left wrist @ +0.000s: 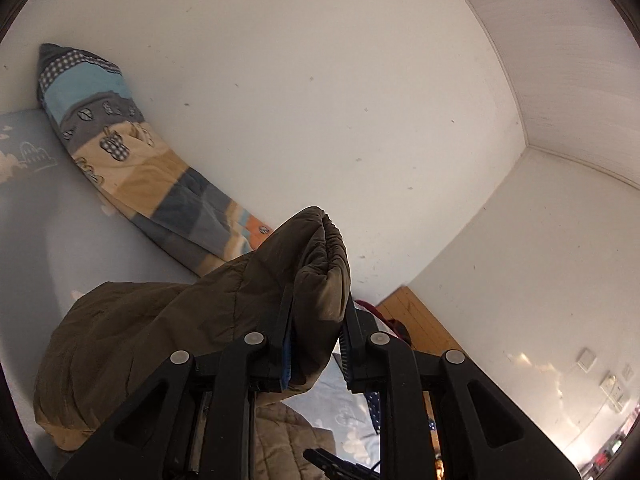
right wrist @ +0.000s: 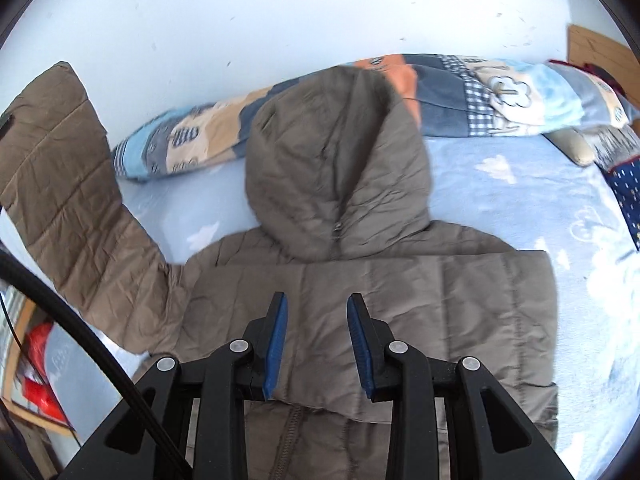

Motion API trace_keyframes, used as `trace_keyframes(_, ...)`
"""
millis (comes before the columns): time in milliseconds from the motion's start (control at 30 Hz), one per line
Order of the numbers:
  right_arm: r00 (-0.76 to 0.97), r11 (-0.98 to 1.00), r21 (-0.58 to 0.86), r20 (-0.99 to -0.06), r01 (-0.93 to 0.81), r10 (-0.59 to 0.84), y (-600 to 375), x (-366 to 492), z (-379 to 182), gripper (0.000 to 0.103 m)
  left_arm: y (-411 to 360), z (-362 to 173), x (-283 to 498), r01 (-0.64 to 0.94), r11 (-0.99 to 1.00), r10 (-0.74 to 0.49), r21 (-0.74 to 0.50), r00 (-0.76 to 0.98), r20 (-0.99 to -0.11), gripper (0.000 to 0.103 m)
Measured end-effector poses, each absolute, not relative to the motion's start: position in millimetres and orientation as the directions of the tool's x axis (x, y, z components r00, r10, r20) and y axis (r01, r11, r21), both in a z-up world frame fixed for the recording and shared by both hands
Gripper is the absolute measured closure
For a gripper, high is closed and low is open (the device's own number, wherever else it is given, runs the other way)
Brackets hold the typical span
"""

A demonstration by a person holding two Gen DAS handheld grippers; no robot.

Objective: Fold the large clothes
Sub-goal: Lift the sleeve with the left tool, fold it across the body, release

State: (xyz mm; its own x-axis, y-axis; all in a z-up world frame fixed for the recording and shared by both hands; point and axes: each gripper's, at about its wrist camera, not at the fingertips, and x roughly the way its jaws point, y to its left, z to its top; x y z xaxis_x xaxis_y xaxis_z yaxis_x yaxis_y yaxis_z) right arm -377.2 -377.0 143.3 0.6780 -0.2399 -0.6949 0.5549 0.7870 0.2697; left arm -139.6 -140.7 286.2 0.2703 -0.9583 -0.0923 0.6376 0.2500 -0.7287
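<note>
A brown quilted hooded jacket (right wrist: 380, 304) lies on the blue bed sheet (right wrist: 520, 200), hood (right wrist: 336, 160) pointing to the wall. One sleeve is folded across its body. The other sleeve (right wrist: 68, 172) is raised at the left. My left gripper (left wrist: 318, 300) is shut on that sleeve's cuff (left wrist: 320, 264) and holds it up in the air. My right gripper (right wrist: 317, 304) is open and empty, just above the jacket's chest.
A rolled patchwork quilt (right wrist: 460, 92) lies along the white wall behind the jacket; it also shows in the left wrist view (left wrist: 132, 152). A wooden headboard (left wrist: 416, 320) stands at the bed's end. A dark blue dotted cloth (right wrist: 628, 196) lies at the right.
</note>
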Motion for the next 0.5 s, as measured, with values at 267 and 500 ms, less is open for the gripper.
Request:
trace_keyframes(267, 0.741, 0.678, 0.426, -0.615, 0.600, -0.270, -431, -442, 168, 0.066, -237, 246, -200, 0.685, 0.219, -0.971, -0.695, 0.087, -0.221, 0.086)
trace_keyframes(500, 0.706, 0.579, 0.461, -0.635, 0.672, -0.314, -474, -487, 161, 0.066, -316, 164, -246, 0.709, 0.307, -0.904, -0.635, 0.008, -0.427, 0.086)
